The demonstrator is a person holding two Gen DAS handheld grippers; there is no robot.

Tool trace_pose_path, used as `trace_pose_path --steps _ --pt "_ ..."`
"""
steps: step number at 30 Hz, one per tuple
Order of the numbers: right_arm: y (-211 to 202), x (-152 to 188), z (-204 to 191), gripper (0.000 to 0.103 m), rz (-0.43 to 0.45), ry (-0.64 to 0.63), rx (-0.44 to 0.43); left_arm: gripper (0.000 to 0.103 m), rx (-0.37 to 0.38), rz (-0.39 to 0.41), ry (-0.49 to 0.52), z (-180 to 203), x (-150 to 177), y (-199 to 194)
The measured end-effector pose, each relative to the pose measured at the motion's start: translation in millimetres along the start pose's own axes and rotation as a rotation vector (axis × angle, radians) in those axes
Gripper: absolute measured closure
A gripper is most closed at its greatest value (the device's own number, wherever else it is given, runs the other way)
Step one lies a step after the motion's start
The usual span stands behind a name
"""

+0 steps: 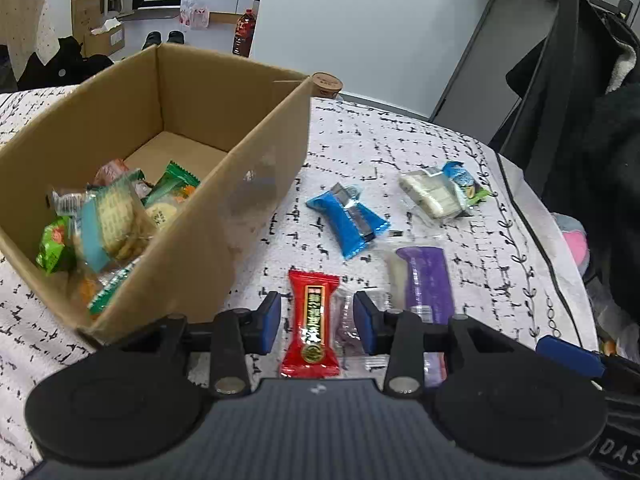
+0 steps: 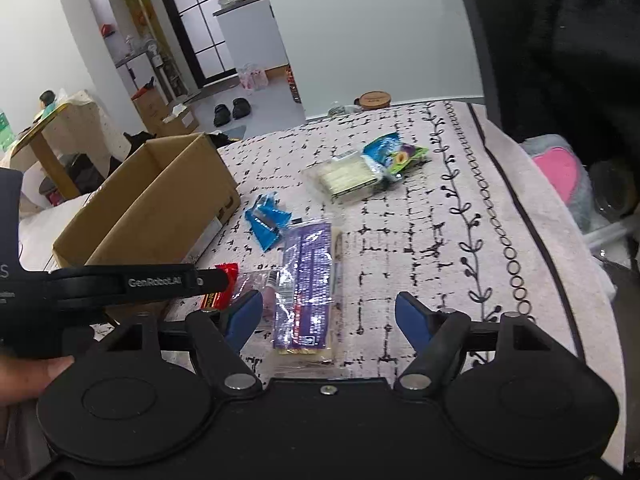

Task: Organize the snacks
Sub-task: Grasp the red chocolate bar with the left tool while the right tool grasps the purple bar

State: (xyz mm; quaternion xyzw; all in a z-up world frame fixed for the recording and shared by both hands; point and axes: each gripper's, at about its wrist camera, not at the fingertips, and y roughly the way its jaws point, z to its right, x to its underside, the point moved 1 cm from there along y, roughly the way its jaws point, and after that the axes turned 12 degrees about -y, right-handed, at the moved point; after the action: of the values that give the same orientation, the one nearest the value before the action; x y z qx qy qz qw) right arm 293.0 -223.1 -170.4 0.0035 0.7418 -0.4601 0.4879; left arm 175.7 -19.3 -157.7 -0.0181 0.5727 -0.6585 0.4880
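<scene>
Your left gripper (image 1: 316,322) stands low over the patterned cloth (image 1: 400,152), jaws part-closed around a red snack packet (image 1: 310,320). A sliver of cloth shows between the left pad and the wrapper, and a clear wrapper fills the gap on the right, so the pads bracket the packet without visibly pressing it. Your right gripper (image 2: 328,316) has its jaws well apart, with the near end of a purple snack pack (image 2: 306,280) lying flat between them, closer to the left pad; neither pad touches it.

Just beyond the purple pack lies a blue packet (image 1: 348,220), flat on the cloth. Further out, near the cloth's border, sits a clear pack of pale bars (image 2: 348,178) with a blue-and-green packet (image 2: 394,154) touching its far side.

To the left stands the open cardboard box (image 1: 256,184), upright, with several snacks (image 1: 112,216) piled at its near end. Behind its far corner sits a brown round lid (image 1: 326,82).
</scene>
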Motion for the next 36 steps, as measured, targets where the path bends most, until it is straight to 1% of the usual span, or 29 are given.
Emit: trace_pose_path --steps 2,5,6,9,12,15,16,19,20,21,22,24,25,26,27,29,36 --pt "6 -1 -4 0.036 -0.013 -0.009 -0.006 0.065 0.001 -0.009 -0.002 -2 0 4" --pt "14 -1 -8 0.038 -0.028 -0.018 -0.009 0.069 0.011 -0.023 -0.011 -6 0 9" --pt "16 -1 -8 0.039 -0.032 -0.02 -0.009 0.071 0.013 -0.029 -0.017 -7 0 11" --pt "21 0 -11 0.039 -0.046 -0.029 -0.002 0.075 0.023 -0.037 -0.023 -11 -2 15" --pt "26 -1 -14 0.039 -0.057 -0.044 0.0 0.075 0.022 -0.049 -0.02 -13 -4 20" --pt "32 -1 -17 0.04 -0.071 -0.063 0.009 0.075 0.022 -0.06 0.011 -12 -3 24" --pt "34 -1 -19 0.041 -0.078 -0.07 0.01 0.075 0.022 -0.059 0.022 -11 -2 25" --pt "42 -1 -21 0.044 -0.099 -0.071 0.007 0.083 0.017 -0.06 0.029 -13 -2 26" --pt "45 0 -22 0.047 -0.108 -0.074 0.007 0.084 0.021 -0.062 0.025 -14 -2 26" --pt "47 2 -24 0.048 -0.115 -0.084 0.015 0.085 0.025 -0.064 0.02 -15 -3 26" --pt "49 2 -26 0.049 -0.117 -0.097 0.024 0.085 0.029 -0.064 0.018 -16 -3 25" --pt "51 3 -29 0.055 -0.121 -0.122 0.045 0.085 0.035 -0.066 0.015 -16 -3 23" --pt "51 3 -29 0.057 -0.12 -0.124 0.046 0.085 0.037 -0.066 0.017 -16 -3 22" --pt "51 3 -29 0.062 -0.118 -0.121 0.045 0.085 0.039 -0.066 0.021 -16 -2 20" --pt "51 2 -28 0.063 -0.118 -0.118 0.042 0.085 0.04 -0.064 0.023 -16 -1 18" --pt "49 1 -29 0.069 -0.113 -0.119 0.043 0.085 0.04 -0.059 0.023 -17 -1 14" --pt "36 -5 -27 0.072 -0.065 -0.091 0.033 0.085 0.053 -0.024 0.024 -16 -4 -2"
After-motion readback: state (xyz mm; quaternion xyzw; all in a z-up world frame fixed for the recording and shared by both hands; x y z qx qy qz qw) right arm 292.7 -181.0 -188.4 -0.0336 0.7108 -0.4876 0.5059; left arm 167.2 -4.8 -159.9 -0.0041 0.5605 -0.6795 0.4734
